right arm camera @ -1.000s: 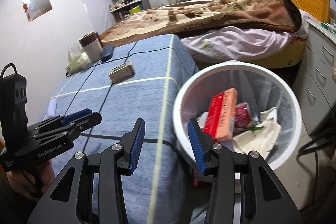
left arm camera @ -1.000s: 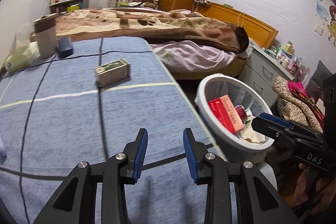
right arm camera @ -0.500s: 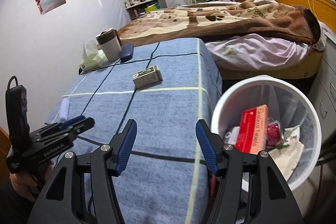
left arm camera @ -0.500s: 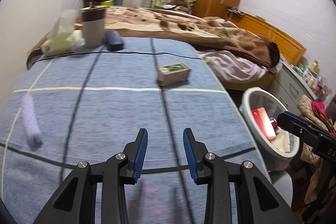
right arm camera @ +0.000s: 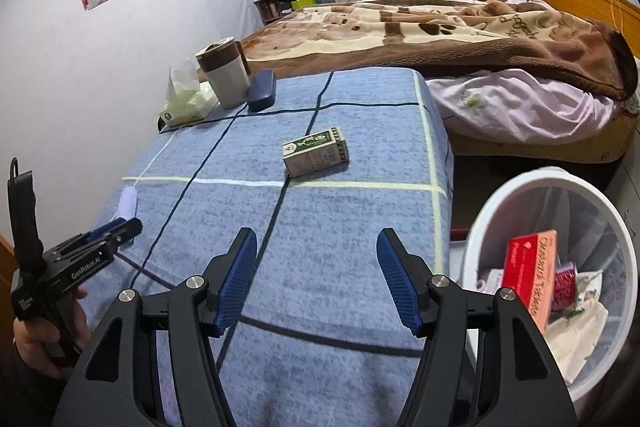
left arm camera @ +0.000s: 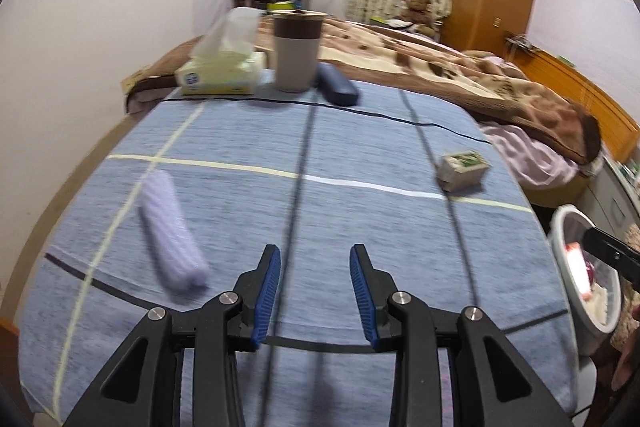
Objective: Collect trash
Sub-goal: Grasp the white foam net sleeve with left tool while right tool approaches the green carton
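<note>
Both claws hover empty above a surface covered in a nubby blue cloth (right arm camera: pixel 352 251) crossed by dark and pale stripes. The left claw (left arm camera: pixel 314 301) has its ribbed blue pads moderately apart; the right claw (right arm camera: pixel 318 279) is spread wider. A small rectangular cardboard box (right arm camera: pixel 315 151), green-and-white printed, lies mid-surface toward the right edge. A soft lavender knitted roll (left arm camera: pixel 172 231) lies near the left edge. To the right, beside the surface, a round white plastic bin (right arm camera: pixel 624 239) holds a flat red carton (right arm camera: pixel 530 273) and crumpled wrappers.
</note>
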`<action>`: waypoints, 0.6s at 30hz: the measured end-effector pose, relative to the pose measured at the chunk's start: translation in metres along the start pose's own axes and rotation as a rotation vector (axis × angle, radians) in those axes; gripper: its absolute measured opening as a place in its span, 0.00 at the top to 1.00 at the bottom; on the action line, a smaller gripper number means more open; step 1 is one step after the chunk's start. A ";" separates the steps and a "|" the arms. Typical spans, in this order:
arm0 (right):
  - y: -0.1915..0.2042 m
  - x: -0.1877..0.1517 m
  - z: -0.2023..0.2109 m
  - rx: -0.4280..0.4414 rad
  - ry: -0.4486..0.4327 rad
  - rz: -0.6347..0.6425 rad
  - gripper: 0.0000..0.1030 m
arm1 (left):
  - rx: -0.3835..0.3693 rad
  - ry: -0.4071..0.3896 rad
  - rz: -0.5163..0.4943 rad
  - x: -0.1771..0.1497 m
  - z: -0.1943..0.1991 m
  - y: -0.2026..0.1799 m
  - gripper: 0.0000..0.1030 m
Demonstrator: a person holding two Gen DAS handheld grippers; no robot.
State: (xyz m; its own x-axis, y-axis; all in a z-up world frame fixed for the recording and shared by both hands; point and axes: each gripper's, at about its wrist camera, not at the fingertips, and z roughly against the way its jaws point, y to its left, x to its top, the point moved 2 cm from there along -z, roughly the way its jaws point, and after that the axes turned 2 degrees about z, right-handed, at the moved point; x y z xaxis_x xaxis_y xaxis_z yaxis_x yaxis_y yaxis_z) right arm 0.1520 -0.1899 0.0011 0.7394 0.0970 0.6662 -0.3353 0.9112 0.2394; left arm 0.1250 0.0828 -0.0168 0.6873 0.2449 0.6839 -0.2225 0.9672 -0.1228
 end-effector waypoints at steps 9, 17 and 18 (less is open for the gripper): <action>0.005 0.012 -0.027 -0.003 0.028 -0.025 0.38 | 0.139 -0.012 0.132 0.014 -0.017 0.068 0.54; 0.014 0.026 -0.062 0.005 0.068 -0.042 0.38 | 0.170 0.066 0.207 0.012 -0.058 0.106 0.54; 0.014 0.028 -0.065 0.003 0.071 -0.043 0.38 | 0.164 0.066 0.206 0.011 -0.061 0.107 0.54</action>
State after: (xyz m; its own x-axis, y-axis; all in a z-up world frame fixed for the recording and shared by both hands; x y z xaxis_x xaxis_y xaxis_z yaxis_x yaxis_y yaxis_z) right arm 0.2058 -0.1480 -0.0228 0.7928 0.0856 0.6035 -0.3036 0.9140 0.2692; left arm 0.1504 0.1925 -0.0662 0.6580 0.4443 0.6080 -0.4678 0.8739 -0.1322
